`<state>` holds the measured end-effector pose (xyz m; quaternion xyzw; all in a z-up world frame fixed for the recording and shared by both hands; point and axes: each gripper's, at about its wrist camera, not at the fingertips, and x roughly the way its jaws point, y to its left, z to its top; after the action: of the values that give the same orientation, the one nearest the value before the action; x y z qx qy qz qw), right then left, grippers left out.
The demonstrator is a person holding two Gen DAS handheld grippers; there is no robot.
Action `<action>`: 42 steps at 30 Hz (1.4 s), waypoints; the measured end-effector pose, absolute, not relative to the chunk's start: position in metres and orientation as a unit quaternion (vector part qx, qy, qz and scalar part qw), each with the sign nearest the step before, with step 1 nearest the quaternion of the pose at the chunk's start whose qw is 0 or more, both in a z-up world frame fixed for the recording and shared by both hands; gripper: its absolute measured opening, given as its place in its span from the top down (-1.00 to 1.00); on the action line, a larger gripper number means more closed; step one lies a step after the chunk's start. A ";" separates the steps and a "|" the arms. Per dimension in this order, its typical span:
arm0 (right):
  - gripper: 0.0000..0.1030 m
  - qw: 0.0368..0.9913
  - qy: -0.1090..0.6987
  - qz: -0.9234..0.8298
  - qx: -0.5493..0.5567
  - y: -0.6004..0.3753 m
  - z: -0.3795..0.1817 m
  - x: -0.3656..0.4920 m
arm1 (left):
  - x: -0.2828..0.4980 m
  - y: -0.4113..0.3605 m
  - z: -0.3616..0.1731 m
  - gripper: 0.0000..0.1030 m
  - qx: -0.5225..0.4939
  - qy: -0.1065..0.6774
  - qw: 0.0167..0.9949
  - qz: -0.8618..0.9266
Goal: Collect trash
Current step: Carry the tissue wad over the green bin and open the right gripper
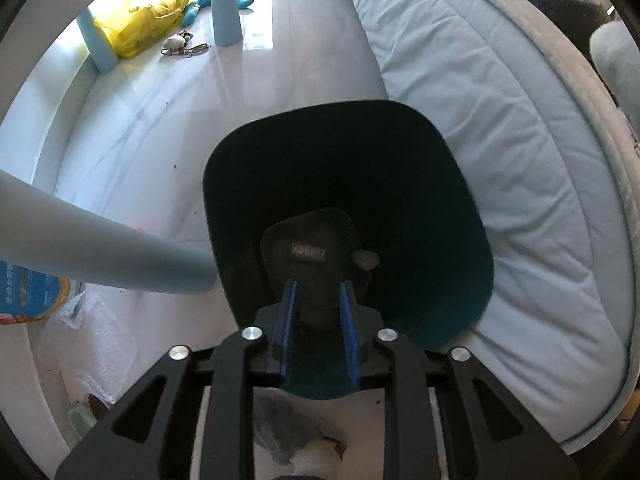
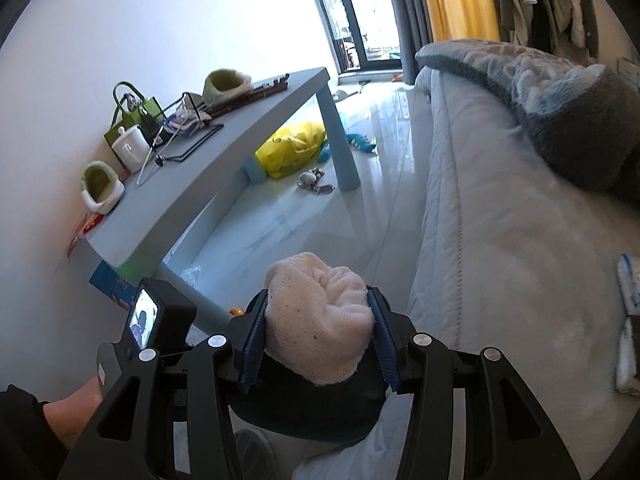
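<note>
In the left wrist view a dark teal trash bin (image 1: 440,216) stands on the white floor against the mattress, seen from above; small scraps lie at its bottom. My left gripper (image 1: 318,292) hangs over the bin's near rim, fingers parted, nothing between them. In the right wrist view my right gripper (image 2: 318,300) is shut on a cream crumpled cloth wad (image 2: 320,320), held above the bin (image 2: 304,412), whose dark rim shows just below the fingers.
A light blue low table (image 2: 224,152) with slippers, a mug and a wire rack stands left. A yellow bag (image 2: 290,148) and small toys lie under it. The grey mattress (image 2: 500,240) with a blanket fills the right. Bubble wrap (image 1: 92,340) lies by the table leg.
</note>
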<state>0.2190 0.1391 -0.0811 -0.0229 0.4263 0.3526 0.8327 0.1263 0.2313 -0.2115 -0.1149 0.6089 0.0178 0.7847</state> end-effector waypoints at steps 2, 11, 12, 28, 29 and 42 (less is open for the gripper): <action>0.05 0.829 0.433 0.353 -0.025 0.145 -0.087 0.220 | 0.124 0.235 -0.211 0.29 -0.120 0.609 0.784 0.018; 0.06 0.810 0.466 0.353 -0.049 0.173 -0.115 0.221 | 0.121 0.249 -0.197 -0.15 -0.127 0.587 0.799 0.021; 0.06 0.808 0.469 0.353 -0.053 0.175 -0.118 0.220 | 0.121 0.251 -0.196 -0.16 -0.129 0.585 0.800 0.022; -0.02 0.775 0.531 0.323 -0.111 0.202 -0.178 0.221 | 0.113 0.280 -0.148 -0.40 -0.151 0.517 0.841 0.053; -0.02 0.774 0.533 0.323 -0.113 0.203 -0.181 0.221 | 0.113 0.281 -0.145 -0.43 -0.151 0.511 0.844 0.056; -0.38 0.762 0.543 0.328 -0.128 0.221 -0.191 0.216 | 0.096 0.292 -0.082 -0.80 -0.138 0.409 0.898 0.085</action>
<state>0.2160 0.2211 -0.1905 -0.1283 0.5427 0.3282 0.7624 0.0962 0.2921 -0.0818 -0.1380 0.4088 0.0853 0.8981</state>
